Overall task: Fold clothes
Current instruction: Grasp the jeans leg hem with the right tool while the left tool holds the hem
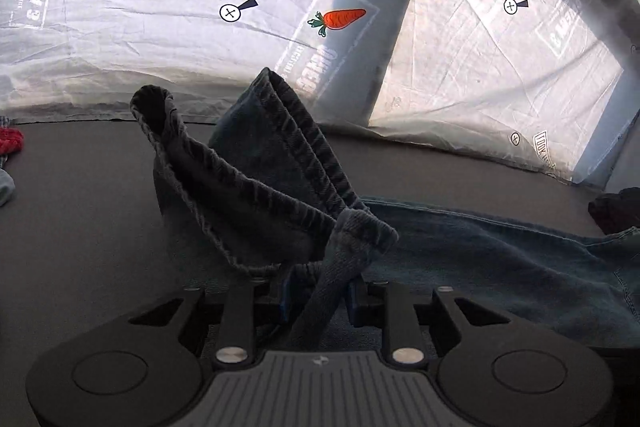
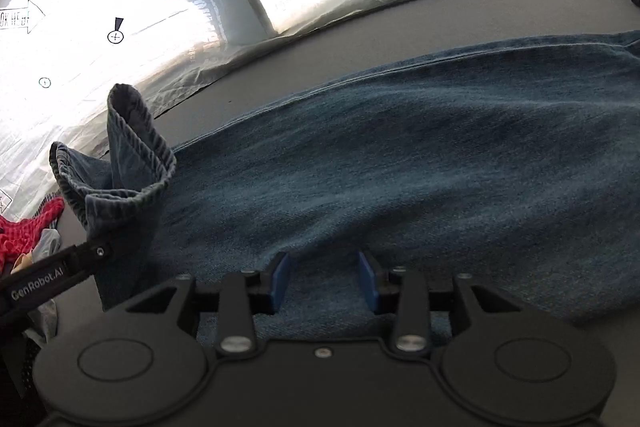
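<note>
- Jeans (image 2: pixel 400 155) lie spread across the grey table (image 2: pixel 480 7), one leg's hem end (image 1: pixel 240 163) lifted off it.
- Left gripper (image 1: pixel 316 297) is clamped on that hem's bunched denim, probably to carry the leg over for a fold.
- Right gripper (image 2: pixel 324 279) rests low on the flat denim, jaws apart with cloth between the pads, whether pinched I cannot tell; likely anchoring the near edge.
- Red cloth (image 2: pixel 24 231) lies aside at the table's end.

Faded blue denim jeans (image 2: pixel 400 155) with darker ribbed hems are lying on a plain grey table (image 1: pixel 80 227), a white sheet (image 1: pixel 160 47) is showing orange carrots and black crosshair marks, and a red knit garment (image 2: pixel 24 231) is peeking in.
</note>
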Motion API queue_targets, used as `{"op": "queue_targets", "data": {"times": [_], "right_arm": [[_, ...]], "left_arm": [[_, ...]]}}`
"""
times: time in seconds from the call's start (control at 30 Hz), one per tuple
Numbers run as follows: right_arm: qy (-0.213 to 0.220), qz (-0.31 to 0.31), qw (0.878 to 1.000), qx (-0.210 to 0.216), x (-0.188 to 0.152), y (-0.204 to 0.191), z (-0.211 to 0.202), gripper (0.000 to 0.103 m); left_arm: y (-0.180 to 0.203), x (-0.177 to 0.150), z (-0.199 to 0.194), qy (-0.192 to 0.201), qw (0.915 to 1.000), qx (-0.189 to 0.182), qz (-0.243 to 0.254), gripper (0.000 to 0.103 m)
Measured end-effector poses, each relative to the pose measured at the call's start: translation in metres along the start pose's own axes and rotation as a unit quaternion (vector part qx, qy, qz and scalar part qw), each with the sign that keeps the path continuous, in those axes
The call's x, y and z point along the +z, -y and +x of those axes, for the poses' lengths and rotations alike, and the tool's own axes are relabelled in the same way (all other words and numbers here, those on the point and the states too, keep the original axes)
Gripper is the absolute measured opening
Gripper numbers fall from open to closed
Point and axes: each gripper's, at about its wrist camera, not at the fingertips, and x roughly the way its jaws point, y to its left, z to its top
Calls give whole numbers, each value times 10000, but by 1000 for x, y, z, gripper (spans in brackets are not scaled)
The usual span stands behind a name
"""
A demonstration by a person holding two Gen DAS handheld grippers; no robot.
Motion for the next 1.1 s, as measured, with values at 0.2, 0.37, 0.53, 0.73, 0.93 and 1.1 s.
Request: {"op": "queue_targets", "data": {"times": [0.2,0.37,0.53,0.73,0.93,1.1], "right_arm": [[-80,1223,9902,677,-5,36,-4,38],[-259,1071,9928,468,-1,22,-7,41],[-126,524,9977,417,7,-3,-13,43],[7,-127,9945,1043,20,-46,-10,21],[-490,200,9896,1341,29,-61,29,40],[-622,261,9905,1200,32,-60,50,57]], "left_arm": [[-5,-14,-11,-195,9979,-616,-60,51],[-26,-22,-38,42,9966,-628,-532,60],[-61,-21,-45,170,9953,-91,-952,60],[-81,-24,-26,-171,9926,376,-1141,60],[-83,-31,-15,-457,9893,485,-1301,60],[-81,-28,-14,-530,9890,519,-1277,62]]}}
